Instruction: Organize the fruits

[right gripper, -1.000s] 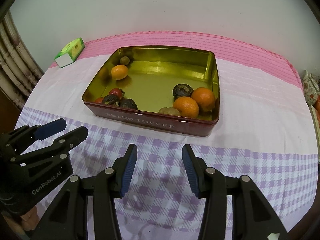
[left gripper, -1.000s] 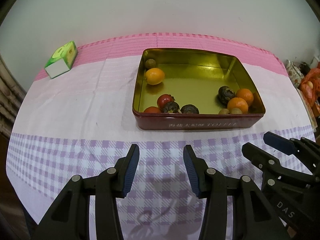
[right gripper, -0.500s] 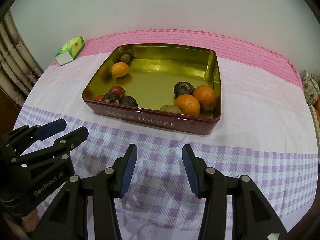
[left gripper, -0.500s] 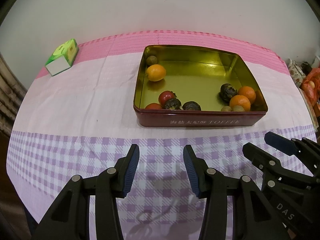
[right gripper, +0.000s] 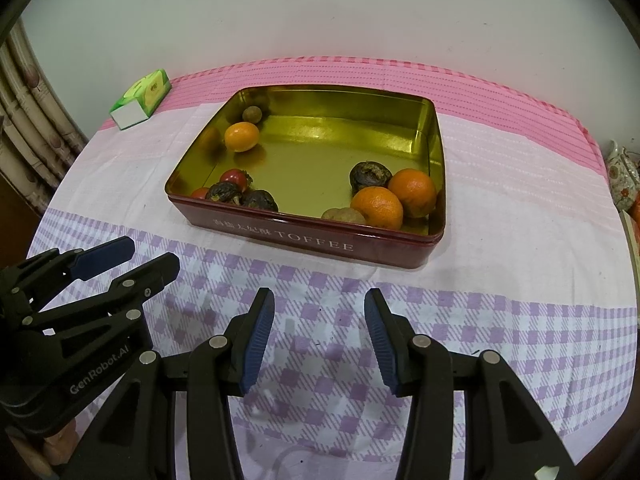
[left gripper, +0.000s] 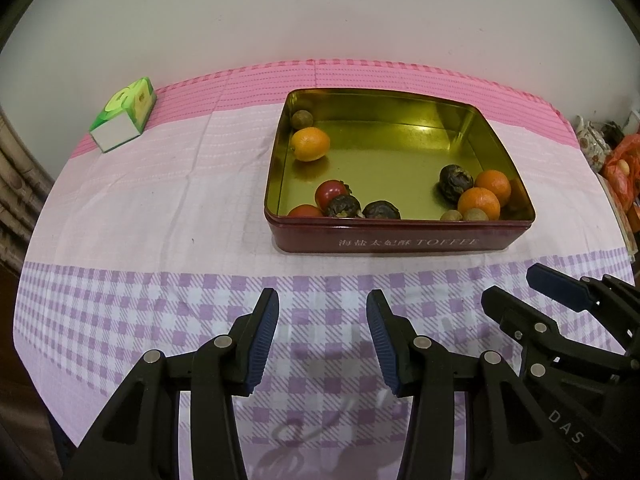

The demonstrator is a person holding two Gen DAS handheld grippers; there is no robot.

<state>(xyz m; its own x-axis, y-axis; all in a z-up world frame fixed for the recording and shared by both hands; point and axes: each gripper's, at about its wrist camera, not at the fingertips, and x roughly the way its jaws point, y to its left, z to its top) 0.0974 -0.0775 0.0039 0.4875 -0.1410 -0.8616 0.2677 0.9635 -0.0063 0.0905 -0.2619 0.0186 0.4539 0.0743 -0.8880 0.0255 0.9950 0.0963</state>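
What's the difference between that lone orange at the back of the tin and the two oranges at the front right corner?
The lone orange is yellower and looks smaller; the two front oranges are deeper orange and look bigger. The lone one lies by the tin's left wall beside a small brownish fruit; the pair sit touching each other, next to a dark wrinkled fruit. All three are round, lie loose in the tin, and are untouched by either tongs.
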